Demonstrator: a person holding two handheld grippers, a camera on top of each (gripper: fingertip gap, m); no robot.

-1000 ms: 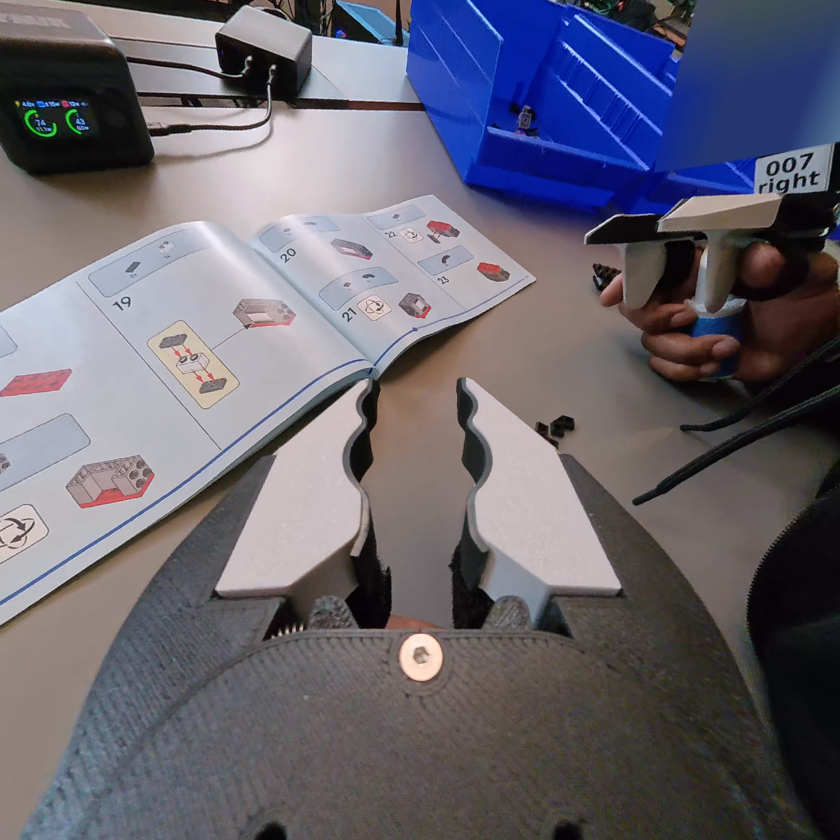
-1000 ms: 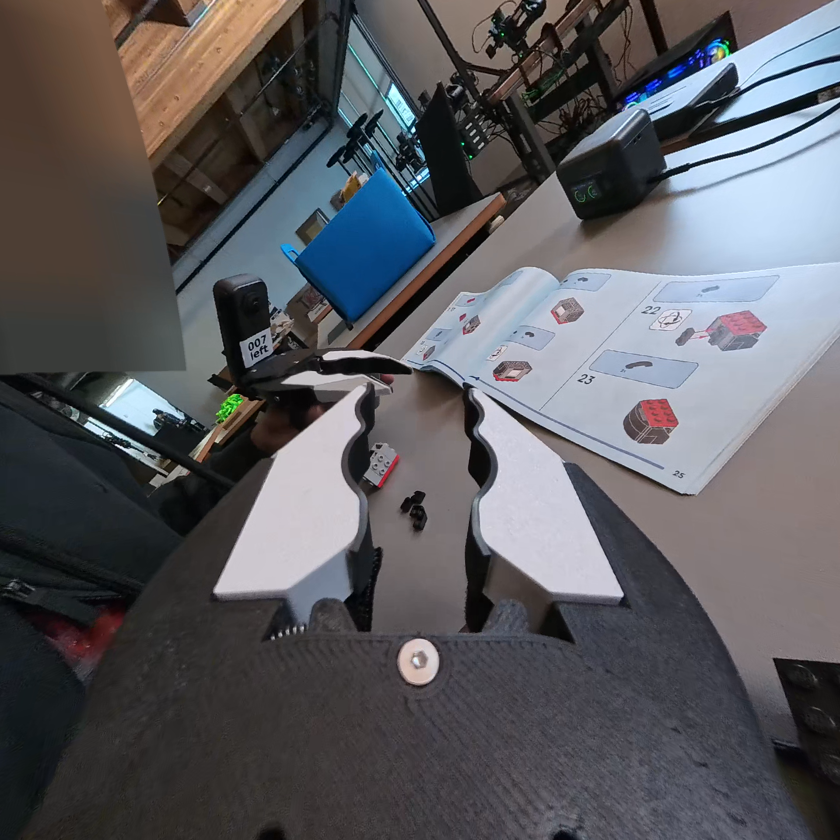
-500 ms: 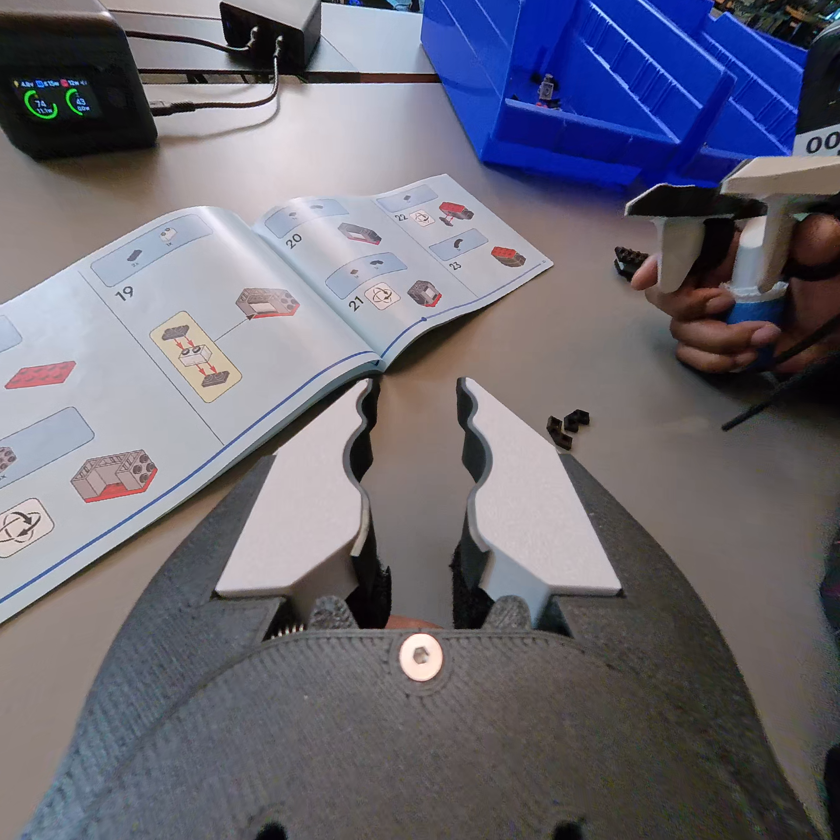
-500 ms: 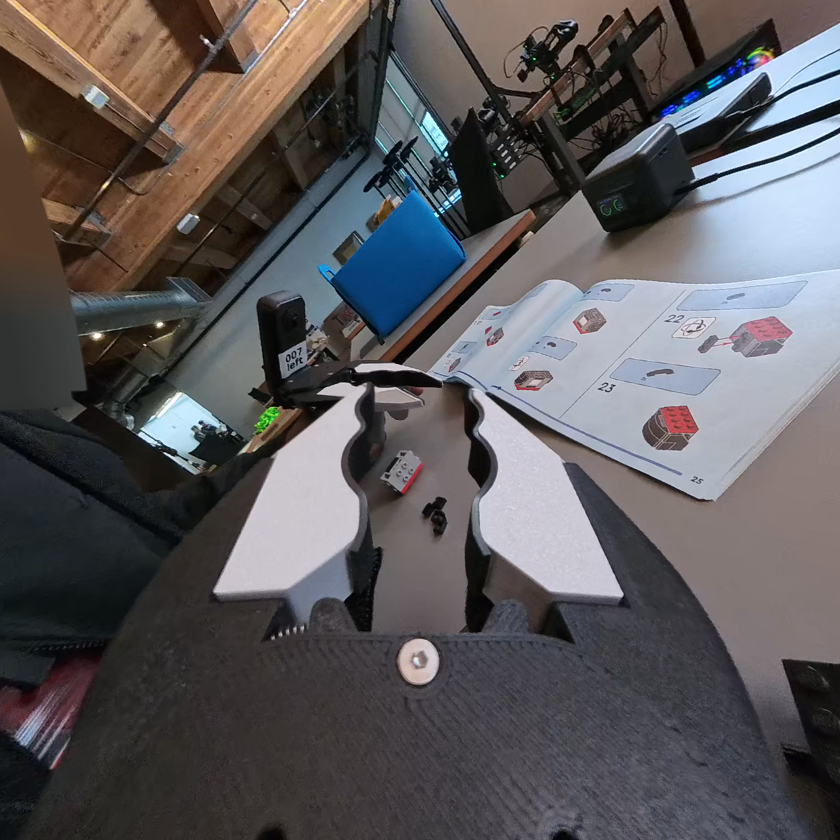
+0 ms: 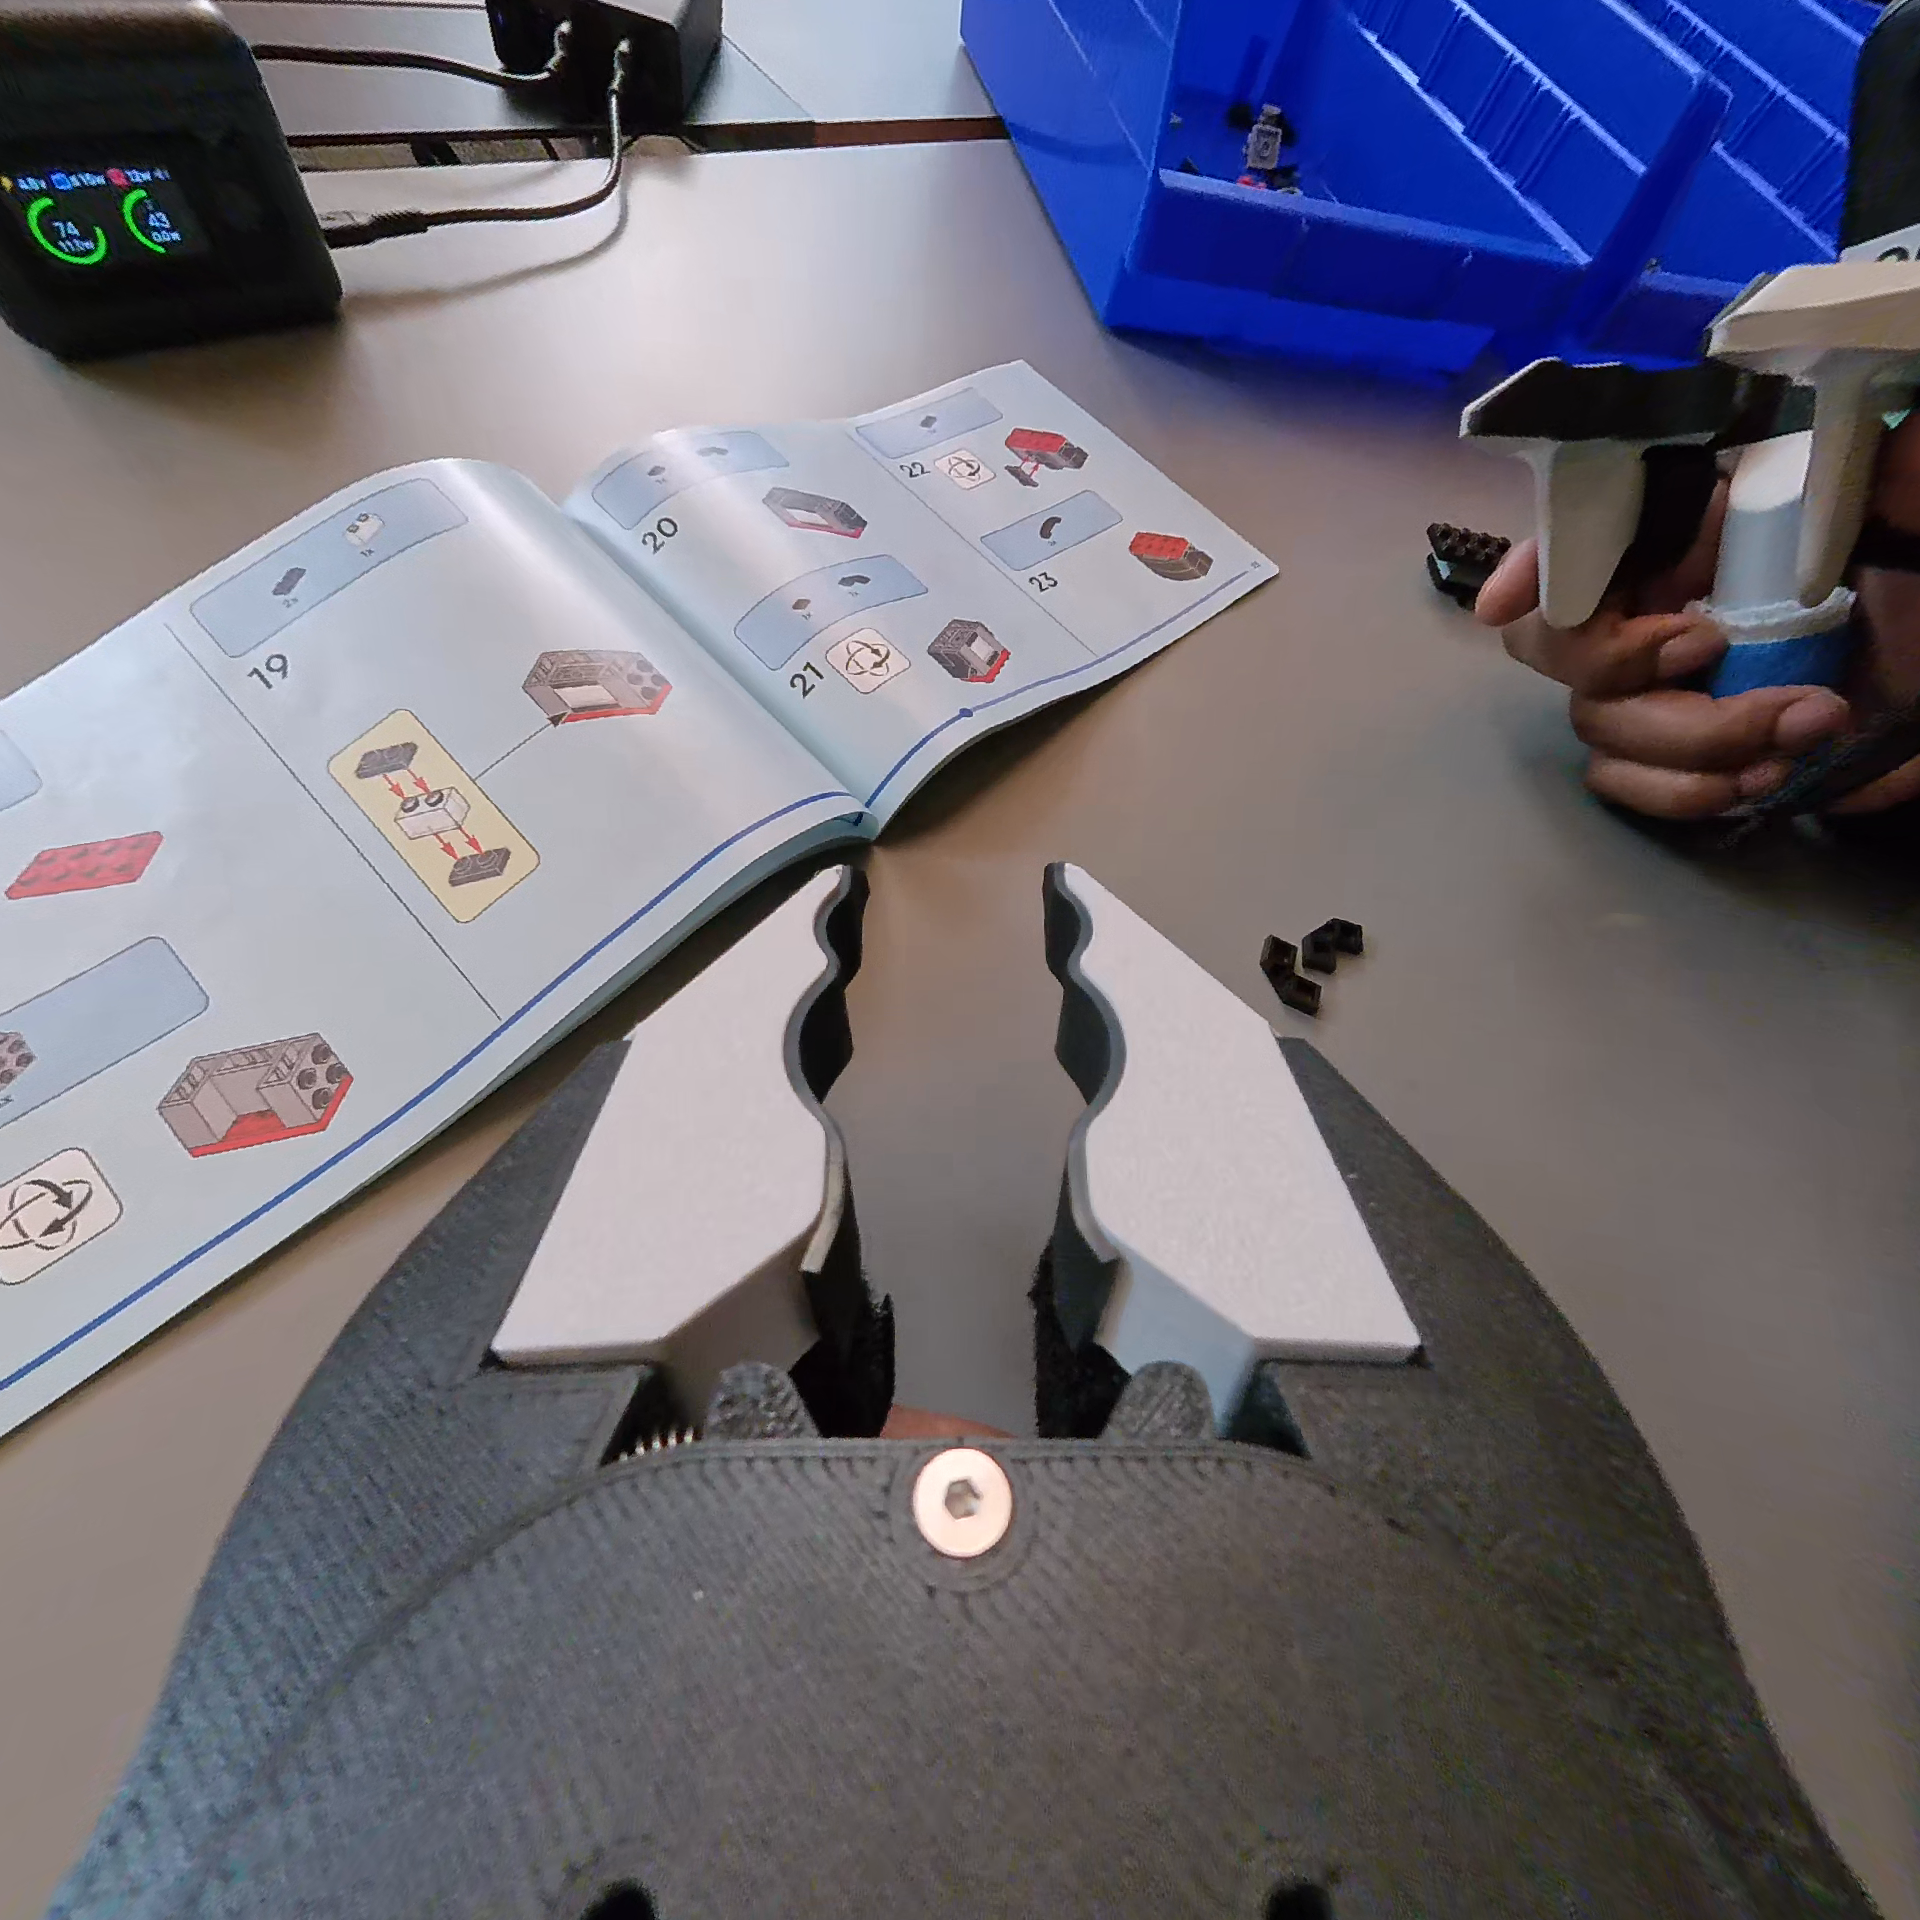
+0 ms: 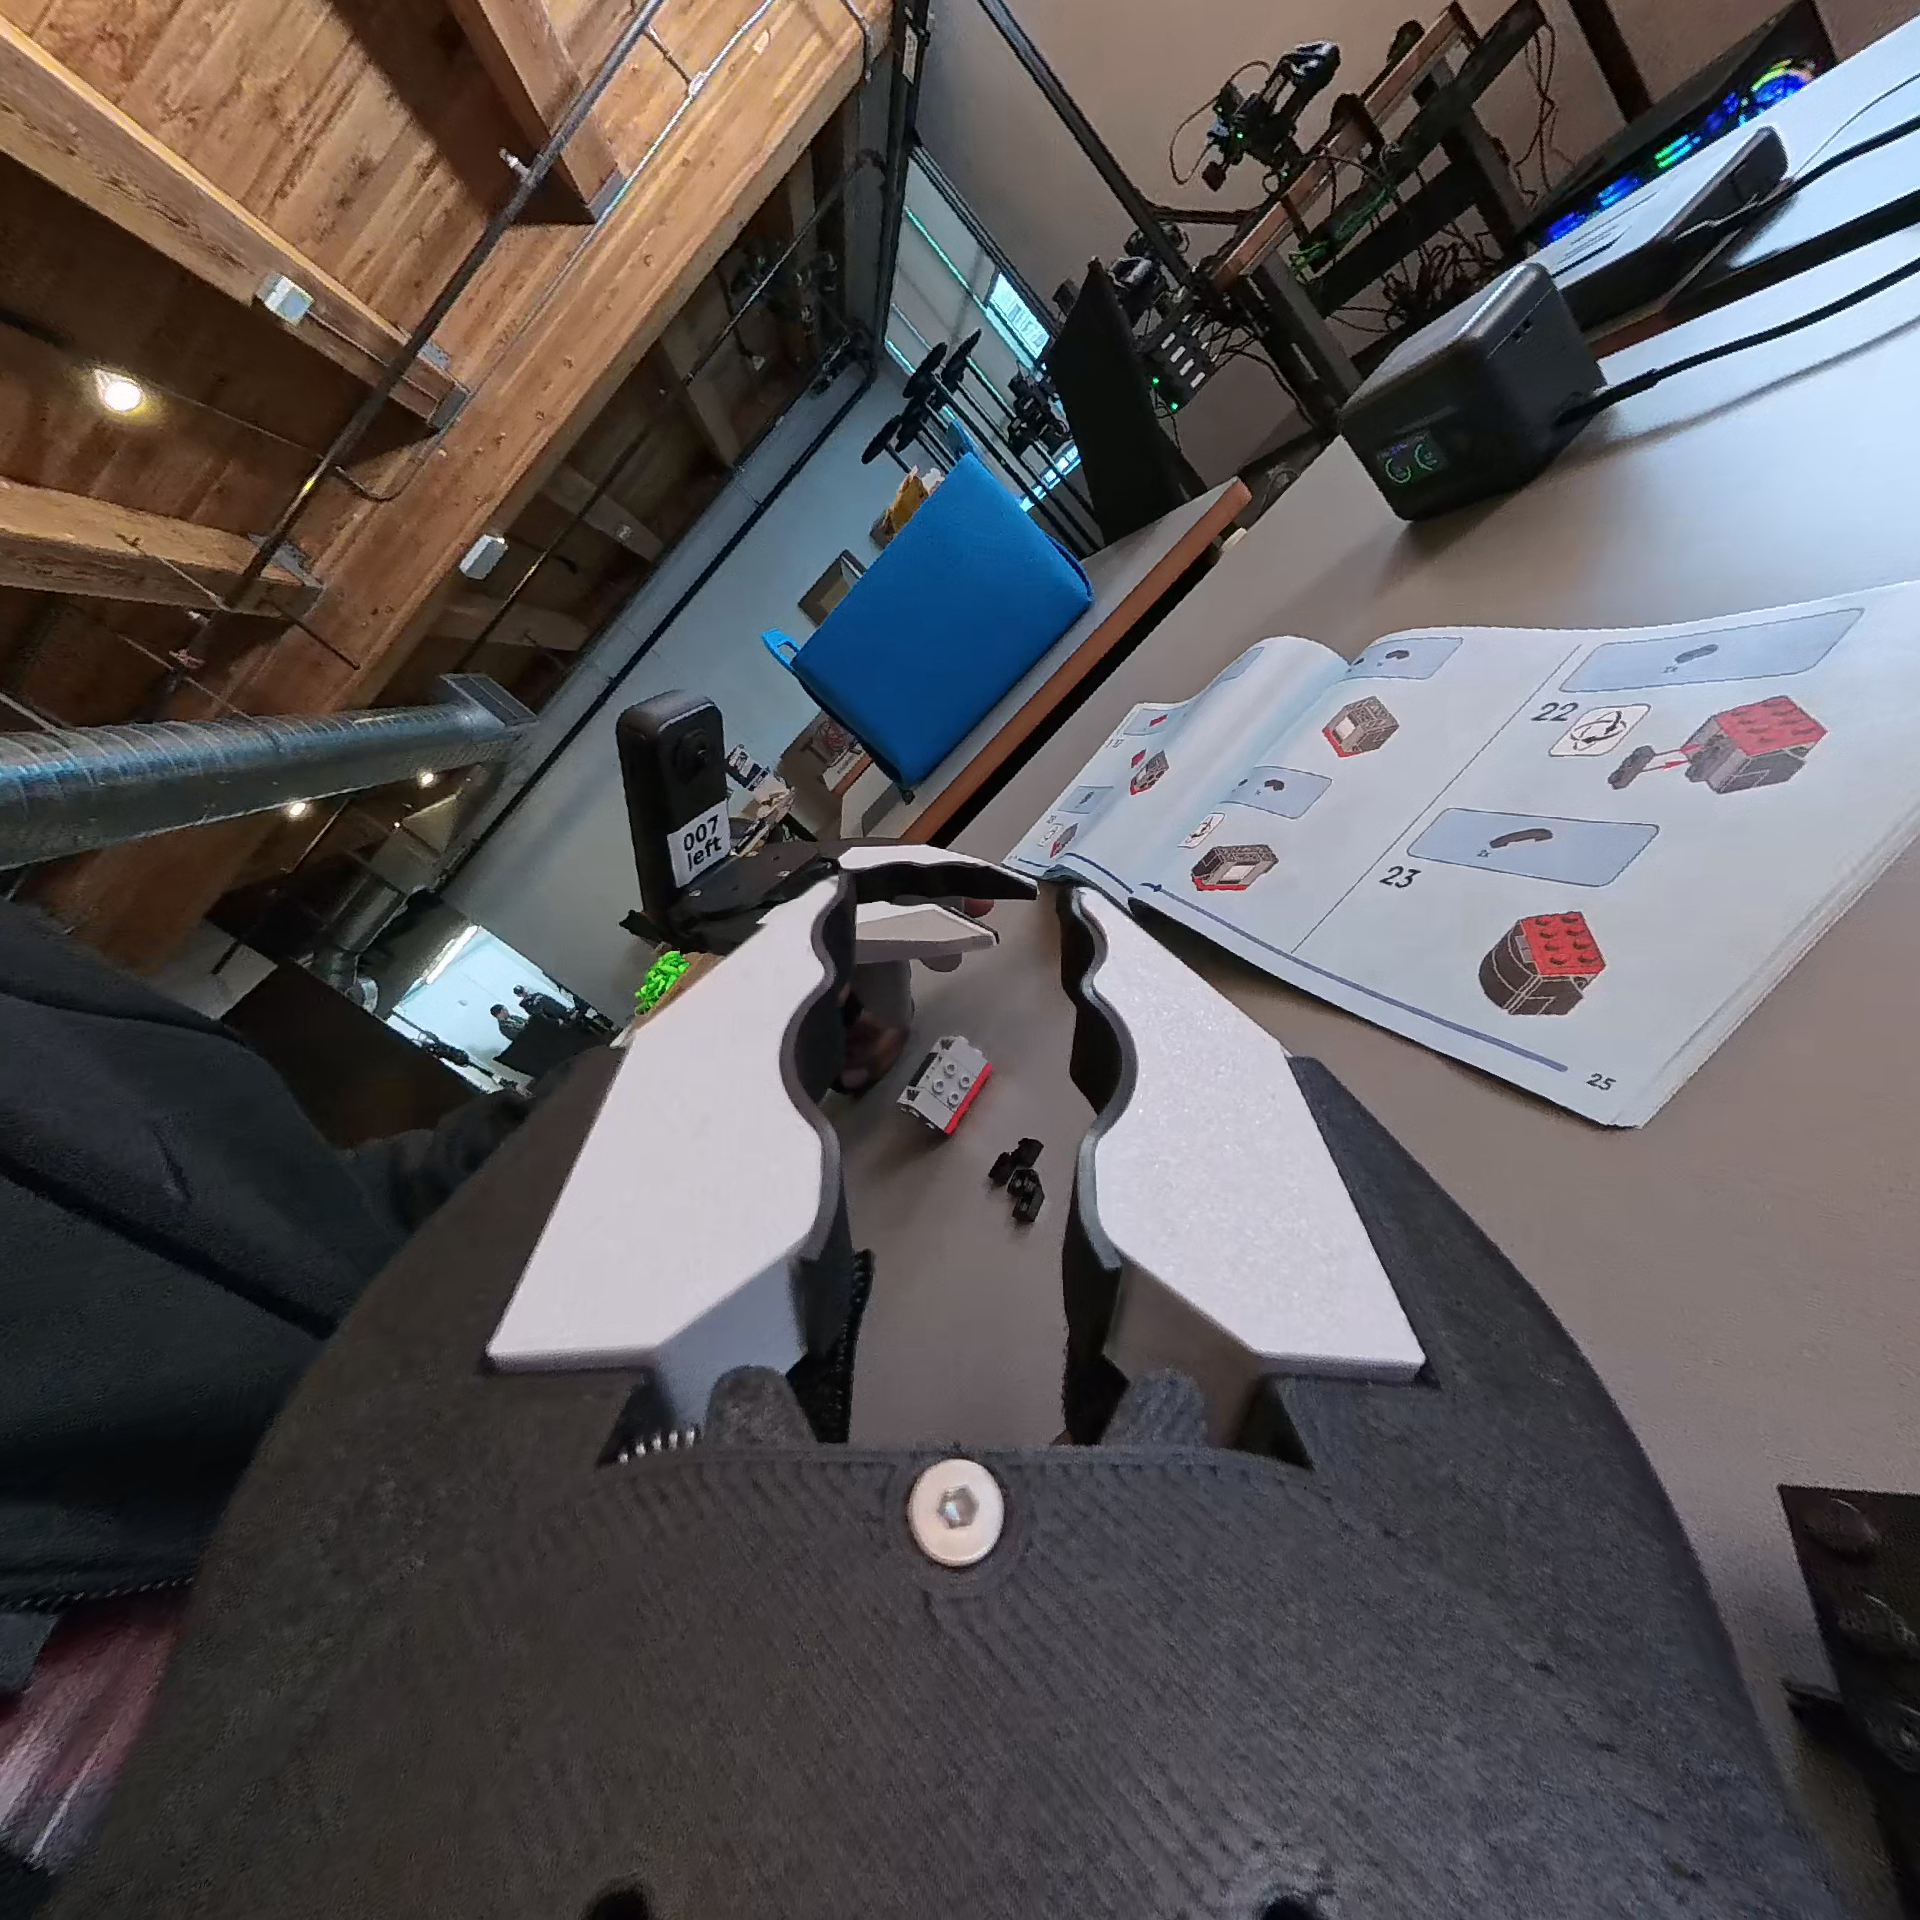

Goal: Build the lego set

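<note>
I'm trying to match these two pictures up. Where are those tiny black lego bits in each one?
Left wrist view: the tiny black lego bits lie on the table right of the right finger's tip.
Right wrist view: they lie between the open fingers, near the right one.
Shared landmark: the open instruction booklet.

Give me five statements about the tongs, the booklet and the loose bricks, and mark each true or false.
1. Both tongs, the left tongs and the right tongs, are open and hold nothing. True.
2. The instruction booklet is closed. False: it lies open.
3. The small black pieces lie loose on the table. True.
4. The grey and red brick assembly is gripped by the right tongs. False: it rests on the table beyond them.
5. The blue bins stand on the booklet. False: they stand on the table.
</note>
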